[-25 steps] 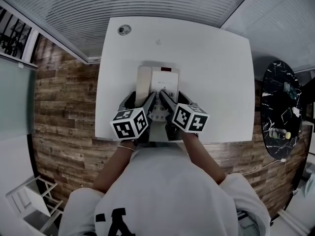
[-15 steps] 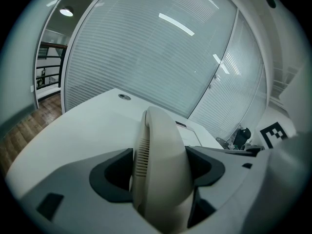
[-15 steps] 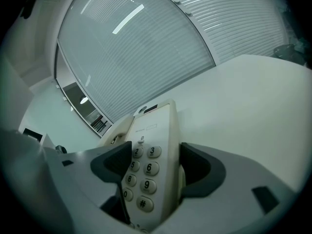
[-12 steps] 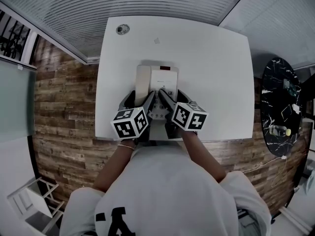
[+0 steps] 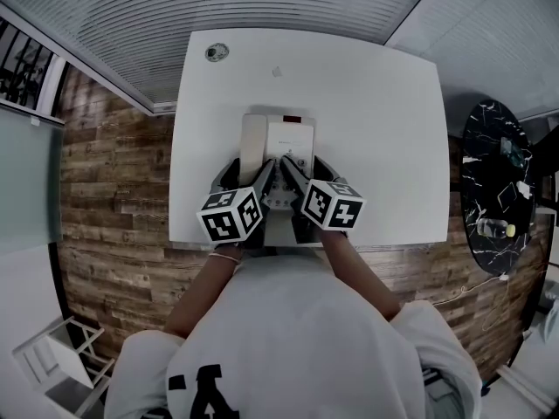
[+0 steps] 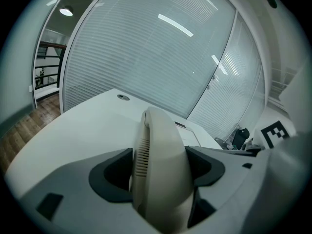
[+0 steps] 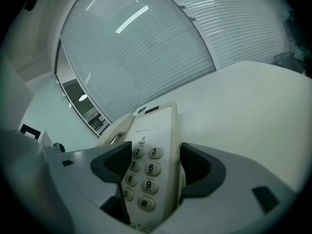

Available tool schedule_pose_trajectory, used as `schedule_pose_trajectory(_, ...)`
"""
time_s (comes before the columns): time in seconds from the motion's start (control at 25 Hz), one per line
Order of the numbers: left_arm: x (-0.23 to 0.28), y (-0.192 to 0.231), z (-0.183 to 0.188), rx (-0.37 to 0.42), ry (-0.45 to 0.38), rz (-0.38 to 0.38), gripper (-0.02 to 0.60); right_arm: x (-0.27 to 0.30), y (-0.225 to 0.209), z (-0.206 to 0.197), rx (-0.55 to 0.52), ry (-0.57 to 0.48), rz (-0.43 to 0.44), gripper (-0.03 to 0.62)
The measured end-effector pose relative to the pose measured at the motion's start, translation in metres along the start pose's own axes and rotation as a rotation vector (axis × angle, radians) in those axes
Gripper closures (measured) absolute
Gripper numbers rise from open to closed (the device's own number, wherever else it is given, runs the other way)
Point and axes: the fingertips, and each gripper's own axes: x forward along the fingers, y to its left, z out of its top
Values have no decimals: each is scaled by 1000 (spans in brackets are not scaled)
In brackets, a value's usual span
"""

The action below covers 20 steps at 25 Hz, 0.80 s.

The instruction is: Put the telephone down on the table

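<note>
Clamping cream telephone (image 5: 289, 142) handset (image 6: 158, 130): left gripper (image 6: 161, 172) | right gripper (image 7: 148, 167) pinches its keypad body | white table (image 5: 376, 129) beneath

A white desk (image 5: 384, 120) is seen beneath the telephone (image 5: 289, 140) in the jaws. A round grommet (image 5: 213, 52) is set far beyond them, leftward.

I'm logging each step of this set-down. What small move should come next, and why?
Probably lower both grippers together until the telephone sits flat on the table. The left gripper clamps the handset, the right gripper the keypad side; whether the base touches down cannot be told.
</note>
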Motion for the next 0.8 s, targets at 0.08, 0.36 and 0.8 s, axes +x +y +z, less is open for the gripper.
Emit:
schedule_pose_trajectory(0.08,0,-1,0,12,1,1,252,-1,1,1,-18,12,-6,267)
schedule_pose_trajectory(0.36,-3,-2,0,37,-5,5,252,-8,6,10,-55,-24,-16,267)
schedule_pose_trajectory(0.8,-18,-11,29,161,-155,18,252,-19,12,19,-126,-87,-33,267)
